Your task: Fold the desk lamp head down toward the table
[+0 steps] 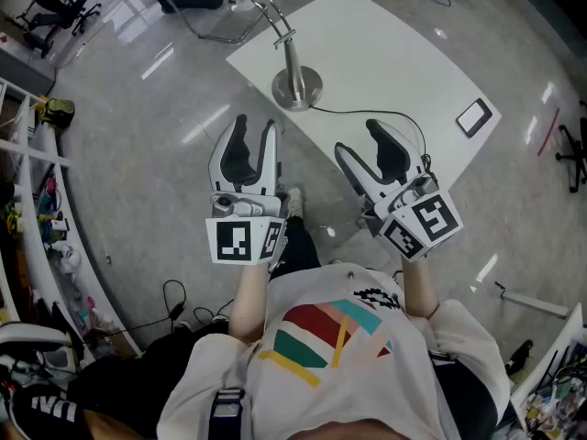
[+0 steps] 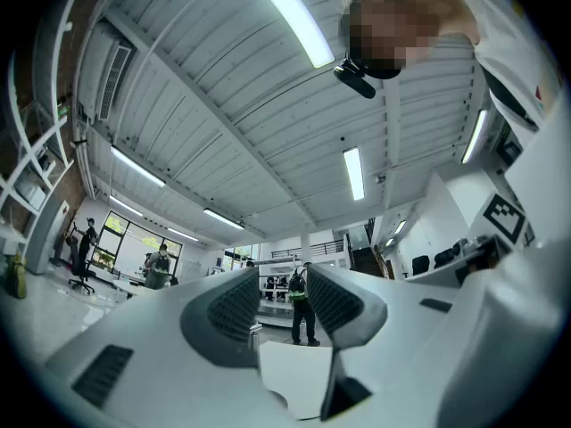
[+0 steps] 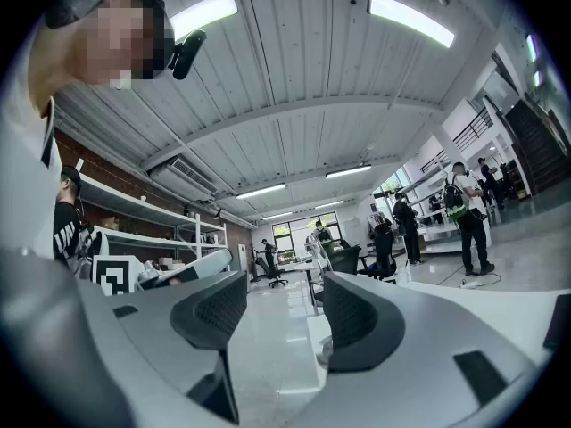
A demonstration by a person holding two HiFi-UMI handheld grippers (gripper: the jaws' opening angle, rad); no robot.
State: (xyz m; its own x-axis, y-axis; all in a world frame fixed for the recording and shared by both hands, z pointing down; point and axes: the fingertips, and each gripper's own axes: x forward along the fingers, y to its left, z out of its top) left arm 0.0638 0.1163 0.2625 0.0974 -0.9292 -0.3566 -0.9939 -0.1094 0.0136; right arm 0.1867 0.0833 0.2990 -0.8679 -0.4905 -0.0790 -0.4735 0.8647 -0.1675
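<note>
No words, brands, numbers were legible. Square black-and-white markers [image 1: 233, 241] on cubes of left gripper [image 1: 255, 128], right gripper [image 1: 358, 138] were patterns only. White lettering on dark garment [image 1: 50, 409] was too partial to read.

The desk lamp [image 1: 296, 87] is shiny metal, the floor [image 1: 138, 163] glossy.

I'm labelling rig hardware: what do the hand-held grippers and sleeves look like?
The left hand-held gripper and the right hand-held gripper are white with dark textured pads; each carries a cube with black-and-white square markers. Sleeves: a short-sleeved white T-shirt with coloured stripes.
</note>
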